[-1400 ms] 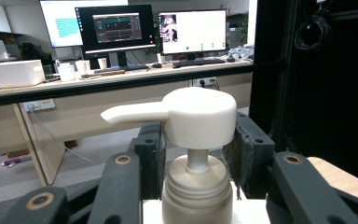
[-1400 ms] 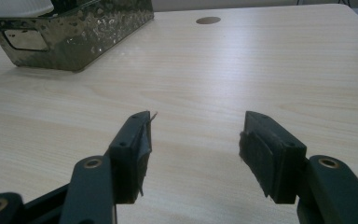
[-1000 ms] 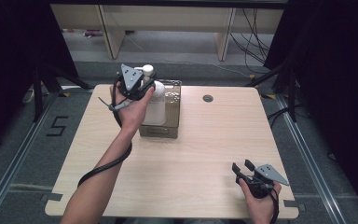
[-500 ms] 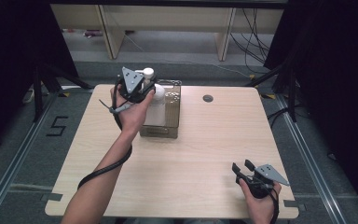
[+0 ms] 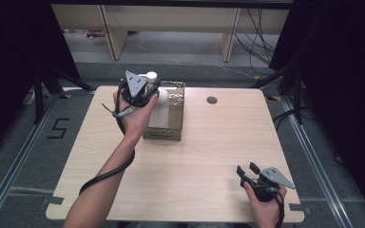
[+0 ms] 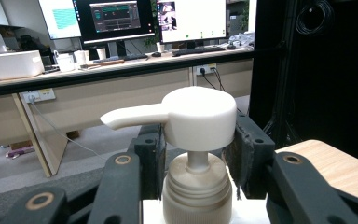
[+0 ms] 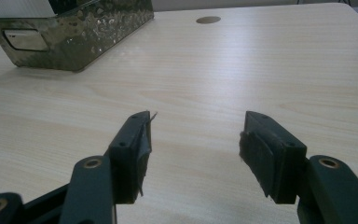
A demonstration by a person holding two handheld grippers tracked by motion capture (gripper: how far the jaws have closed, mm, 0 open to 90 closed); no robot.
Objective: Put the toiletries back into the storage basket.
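Note:
My left gripper (image 5: pixel 152 88) is shut on the neck of a white pump bottle (image 5: pixel 162 98), just under its pump head (image 6: pixel 193 116). In the left gripper view the black pads (image 6: pixel 150 156) press on the beige collar (image 6: pixel 196 193) from both sides. The bottle is upright over the near left part of a shiny metal basket (image 5: pixel 177 127), and its white body reaches down into it. Whether it rests on the bottom I cannot tell. Low over the front right of the table (image 5: pixel 209 161), my right gripper (image 5: pixel 248 169) (image 7: pixel 196 135) stands open with nothing between its jaws.
A round cable hole (image 5: pixel 212 100) (image 7: pixel 208 19) lies in the table's far middle, right of the basket (image 7: pixel 74 35). Bare wood stretches between the basket and my right gripper. Desks with monitors stand beyond the table's far edge.

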